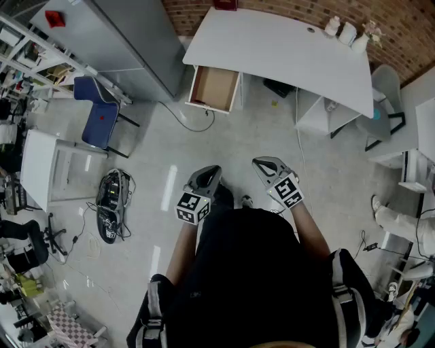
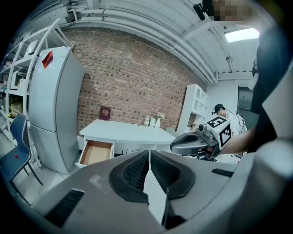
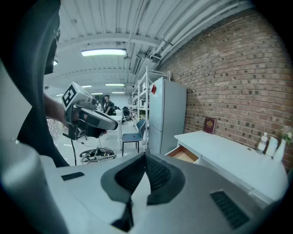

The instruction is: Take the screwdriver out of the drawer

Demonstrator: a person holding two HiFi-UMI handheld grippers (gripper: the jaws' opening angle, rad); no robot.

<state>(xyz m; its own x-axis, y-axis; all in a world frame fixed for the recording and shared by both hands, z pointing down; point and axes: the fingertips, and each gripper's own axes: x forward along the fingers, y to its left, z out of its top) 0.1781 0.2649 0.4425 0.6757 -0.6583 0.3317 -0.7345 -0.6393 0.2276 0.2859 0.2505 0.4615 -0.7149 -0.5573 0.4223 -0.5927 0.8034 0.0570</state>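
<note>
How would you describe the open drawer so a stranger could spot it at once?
Find the long white desk against the red brick wall. At its end nearest the tall grey refrigerator is the white-fronted drawer, pulled out so that its light brown wooden inside stands out from the white panels around it.

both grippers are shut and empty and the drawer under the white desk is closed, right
Not quite: the drawer under the white desk is pulled open, as the head view shows. The rest holds: the left gripper and the right gripper are both shut and empty.
</note>
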